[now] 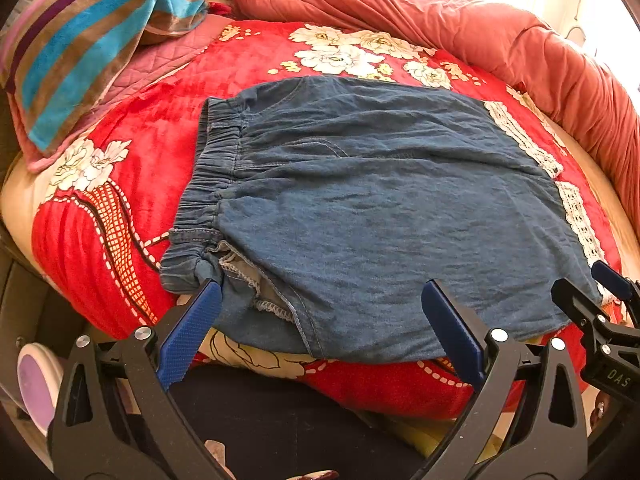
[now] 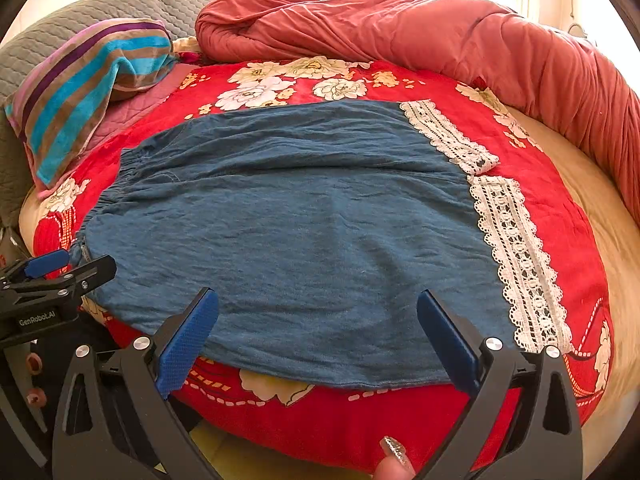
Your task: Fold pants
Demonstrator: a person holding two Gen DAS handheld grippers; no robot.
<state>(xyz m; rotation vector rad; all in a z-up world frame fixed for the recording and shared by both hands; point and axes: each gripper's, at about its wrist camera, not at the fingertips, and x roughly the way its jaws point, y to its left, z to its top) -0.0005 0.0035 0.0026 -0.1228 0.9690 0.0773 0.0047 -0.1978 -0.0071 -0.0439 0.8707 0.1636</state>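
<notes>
The pants (image 1: 360, 208) lie flat in the middle of the bed (image 2: 560, 208), waistband (image 1: 208, 184) at the left, lace hems (image 2: 516, 252) at the right. The left gripper (image 1: 320, 320) is wide open and holds nothing, at the near waistband corner. The right gripper (image 2: 318, 328) is also wide open and empty, over the near edge. If a finger catches only the top layer, the fold may become uneven.

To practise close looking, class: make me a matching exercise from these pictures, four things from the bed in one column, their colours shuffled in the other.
Things:
1. pants
2. lace trim
3. duvet
4. towel

Colours:
A. white
B. blue, brown and purple stripes
C. denim blue
D. plain salmon red

Pairs: 1-C, 2-A, 3-D, 4-B
</notes>
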